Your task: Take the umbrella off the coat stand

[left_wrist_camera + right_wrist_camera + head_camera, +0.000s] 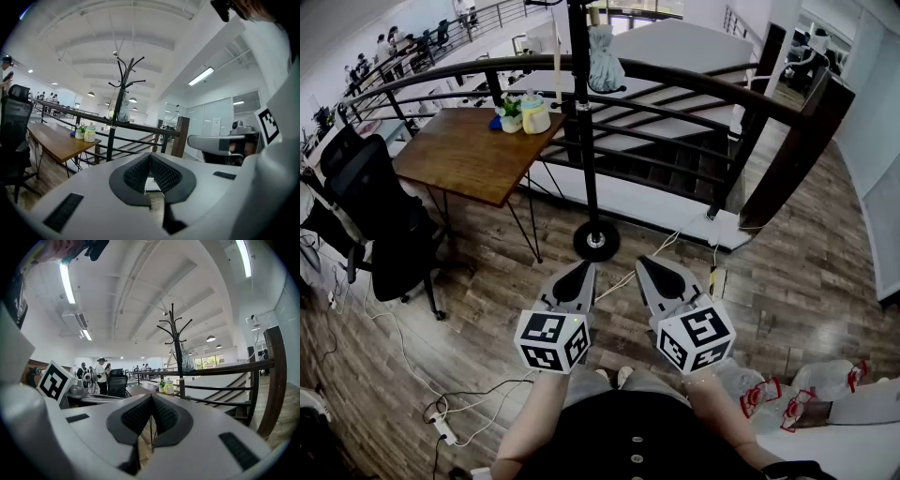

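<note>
A black coat stand rises from a round base on the wood floor by a curved railing. A folded pale grey umbrella hangs high on it; it also shows as a pale bundle, the umbrella in the left gripper view and the umbrella in the right gripper view. My left gripper and right gripper are held side by side, low and short of the stand's base, both pointing at it. Each has its jaws shut with nothing between them.
A wooden table with small bottles stands left of the stand, with a black office chair beside it. The dark curved railing guards a stairwell behind. Cables trail on the floor. People stand far off at the back left.
</note>
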Tool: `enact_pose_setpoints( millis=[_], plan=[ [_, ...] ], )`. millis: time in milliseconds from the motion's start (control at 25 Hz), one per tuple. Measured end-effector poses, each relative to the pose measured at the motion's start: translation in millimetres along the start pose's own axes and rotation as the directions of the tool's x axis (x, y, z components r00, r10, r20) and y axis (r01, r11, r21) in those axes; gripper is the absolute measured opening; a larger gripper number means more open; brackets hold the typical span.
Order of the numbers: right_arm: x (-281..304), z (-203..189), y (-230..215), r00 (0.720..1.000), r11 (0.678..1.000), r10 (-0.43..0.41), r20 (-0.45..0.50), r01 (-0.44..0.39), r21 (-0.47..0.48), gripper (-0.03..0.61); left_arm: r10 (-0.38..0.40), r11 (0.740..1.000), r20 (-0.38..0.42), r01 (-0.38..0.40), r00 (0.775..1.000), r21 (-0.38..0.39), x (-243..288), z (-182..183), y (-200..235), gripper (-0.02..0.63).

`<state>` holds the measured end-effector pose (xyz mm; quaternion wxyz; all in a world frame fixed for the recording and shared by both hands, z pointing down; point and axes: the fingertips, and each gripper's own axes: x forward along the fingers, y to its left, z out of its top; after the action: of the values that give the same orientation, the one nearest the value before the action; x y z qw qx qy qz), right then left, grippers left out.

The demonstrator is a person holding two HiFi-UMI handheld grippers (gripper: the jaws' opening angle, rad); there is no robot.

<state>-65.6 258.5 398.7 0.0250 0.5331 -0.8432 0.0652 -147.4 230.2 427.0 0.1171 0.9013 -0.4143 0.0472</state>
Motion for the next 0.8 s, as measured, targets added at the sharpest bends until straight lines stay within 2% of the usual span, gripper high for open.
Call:
enact_pose_setpoints(
  millis=[200, 560, 720, 800],
  plan=[
    [1.3, -5.6, -9.5, 1.0, 1.0, -0.002, -0.02, 0.002, -0.027, 0.026, 0.012, 1.0, -0.004, -0.012, 1.0, 0.007, 5.9, -3.4, -1.0, 0.017],
    [4.1, -7.8, -31.0, 0.999, 0.999, -0.04, -0.018, 0.04, -0.008, 0.026, 0.042, 0.998, 0.003, -0.042, 0.999, 0.036, 8.3, -5.9, 11.3, 0.017],
    [6.6, -6.5, -35.4, 1.0, 1.0, -0.021, 0.005, 0.021, 0.019, 0.026, 0.028, 0.999, 0.011, -0.028, 1.0, 0.035, 13.4, -3.5, 11.9, 0.017],
    [8.9, -5.2, -38.4, 1.0, 1.0, -0.011, 0.006, 0.011, 0.003, 0.026, 0.012, 0.999, 0.018, -0.013, 1.0, 0.042, 18.2, -0.9, 11.3, 0.017]
  ],
)
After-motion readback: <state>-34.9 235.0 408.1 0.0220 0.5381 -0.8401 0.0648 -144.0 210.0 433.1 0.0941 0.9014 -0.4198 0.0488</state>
